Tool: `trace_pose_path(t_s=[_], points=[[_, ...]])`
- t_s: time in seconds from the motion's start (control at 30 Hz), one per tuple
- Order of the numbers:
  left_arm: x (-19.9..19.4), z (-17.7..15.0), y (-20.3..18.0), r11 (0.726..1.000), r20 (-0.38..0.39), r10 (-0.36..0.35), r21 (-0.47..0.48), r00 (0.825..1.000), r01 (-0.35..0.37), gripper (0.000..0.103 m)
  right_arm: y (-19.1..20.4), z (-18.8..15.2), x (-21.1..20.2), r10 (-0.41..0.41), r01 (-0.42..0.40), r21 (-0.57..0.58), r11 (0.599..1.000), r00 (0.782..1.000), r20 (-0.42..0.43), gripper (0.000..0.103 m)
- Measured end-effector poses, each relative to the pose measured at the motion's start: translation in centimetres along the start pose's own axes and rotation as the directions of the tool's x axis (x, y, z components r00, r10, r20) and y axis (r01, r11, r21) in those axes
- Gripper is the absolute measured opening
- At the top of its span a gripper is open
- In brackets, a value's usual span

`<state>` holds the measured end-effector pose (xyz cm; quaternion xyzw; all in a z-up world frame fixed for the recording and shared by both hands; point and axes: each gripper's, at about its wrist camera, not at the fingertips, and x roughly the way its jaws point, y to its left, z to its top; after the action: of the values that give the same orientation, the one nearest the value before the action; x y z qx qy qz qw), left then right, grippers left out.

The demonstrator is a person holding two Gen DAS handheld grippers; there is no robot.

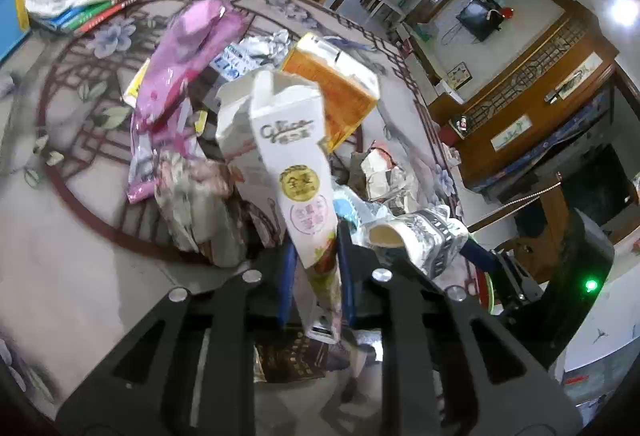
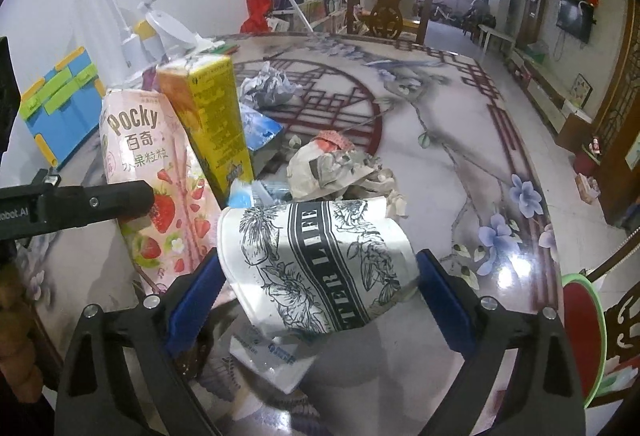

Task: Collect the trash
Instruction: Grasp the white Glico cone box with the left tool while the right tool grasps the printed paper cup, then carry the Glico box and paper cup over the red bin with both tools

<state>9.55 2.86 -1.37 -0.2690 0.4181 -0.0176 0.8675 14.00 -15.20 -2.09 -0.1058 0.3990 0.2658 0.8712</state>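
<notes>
Blue pads of the left gripper [image 1: 316,260] sit nearest the lens, pinched tight on the lower end of a pink-and-white Pocky box [image 1: 298,171], which stands up out of the trash pile on the patterned table [image 1: 72,276]. Right gripper [image 2: 320,284] is spread wide w/ a crumpled paper cup [image 2: 316,264] lying between its pads; whether either pad touches it I can't tell. Step in hand, as I read it: left has its piece, right is lining up on the cup. Next move prob. calls for closing gently on the cup (thin paper wall, already dented, will squash further), then lifting both clear w/o dragging neighbours. Materials: the box is thin glossy card, flattened, top flaps torn open; the cup is matte paper w/ black botanical print and a rolled rim. Just behind stand an orange-yellow carton [image 2: 212,123], stiff and angular, and wads of crumpled paper [image 2: 340,167], soft and irregular. A shiny pink plastic wrapper [image 1: 180,63] lies beyond the box, slick and limp. Table top is smooth, glossy, reflective.
</notes>
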Motion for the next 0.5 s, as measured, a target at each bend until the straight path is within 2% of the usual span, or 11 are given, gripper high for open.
trace_pose_path(t_s=[0.5], points=[[-3.9, -0.3, -0.9, 0.999, 0.074, 0.016, 0.041, 0.997, -0.019, 0.018, 0.2, -0.4, -3.9, 0.029, -0.031, 0.038, 0.999, 0.997, 0.069, 0.090]])
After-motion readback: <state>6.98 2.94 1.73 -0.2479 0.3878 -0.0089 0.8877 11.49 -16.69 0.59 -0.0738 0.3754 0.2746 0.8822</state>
